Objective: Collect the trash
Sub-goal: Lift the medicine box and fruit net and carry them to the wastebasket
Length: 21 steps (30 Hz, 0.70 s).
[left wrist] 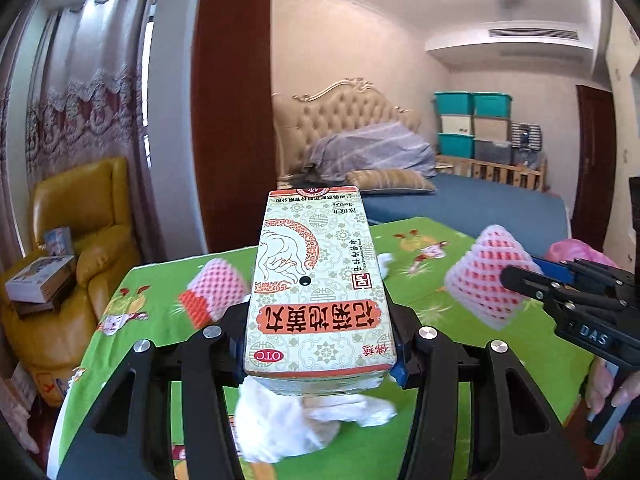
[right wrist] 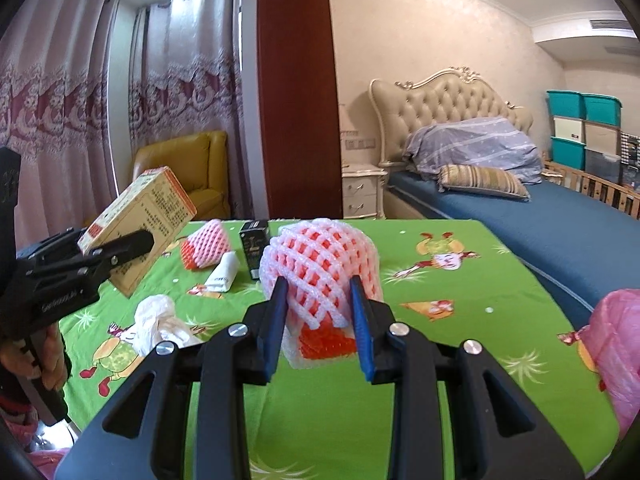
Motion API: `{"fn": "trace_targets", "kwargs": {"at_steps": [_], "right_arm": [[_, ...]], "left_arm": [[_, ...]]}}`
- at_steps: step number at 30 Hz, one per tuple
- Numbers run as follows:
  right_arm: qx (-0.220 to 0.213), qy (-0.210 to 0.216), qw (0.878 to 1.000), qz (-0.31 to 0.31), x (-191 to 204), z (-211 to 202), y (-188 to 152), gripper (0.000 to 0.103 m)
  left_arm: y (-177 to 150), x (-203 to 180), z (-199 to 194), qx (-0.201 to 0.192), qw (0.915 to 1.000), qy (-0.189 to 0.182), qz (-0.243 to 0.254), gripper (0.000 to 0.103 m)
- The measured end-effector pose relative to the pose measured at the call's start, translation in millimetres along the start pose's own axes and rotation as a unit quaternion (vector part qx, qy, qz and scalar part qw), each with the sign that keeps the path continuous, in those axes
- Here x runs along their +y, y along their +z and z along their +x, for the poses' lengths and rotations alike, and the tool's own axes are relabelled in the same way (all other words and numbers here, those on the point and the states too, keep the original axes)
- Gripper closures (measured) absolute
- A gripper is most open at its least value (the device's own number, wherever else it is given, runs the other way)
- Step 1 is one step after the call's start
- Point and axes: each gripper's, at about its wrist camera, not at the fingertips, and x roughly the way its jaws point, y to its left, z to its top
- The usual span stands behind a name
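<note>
The medicine box (left wrist: 320,284), cream card printed with red characters, is clamped lengthwise and raised off the green tablecloth (right wrist: 460,280). The pink foam fruit net (right wrist: 320,272) is held upright. On the cloth lie a second foam net (right wrist: 206,248), a crumpled white bag (right wrist: 160,320), a white tube (right wrist: 224,272) and a small black carton (right wrist: 253,248).

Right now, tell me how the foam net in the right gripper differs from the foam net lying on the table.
The held foam net is clamped between the right gripper fingers and lifted off the green tablecloth; the other foam net lies loose on the cloth, untouched. The held one looks bigger, though it is nearer the camera. The held one stands with its open end downward; the other lies on its side. Both are pink-white mesh with orange-red inside.
</note>
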Motion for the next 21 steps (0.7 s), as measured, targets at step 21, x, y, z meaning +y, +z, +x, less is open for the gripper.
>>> {"fn": "trace_targets", "kwargs": {"at_steps": [21], "right_arm": [[-0.038,-0.056,0.998,0.010,-50,-53,-1,0.072]], "left_arm": [[7,-86,3,-0.020,0.9951,-0.080,0.055,0.055]]}}
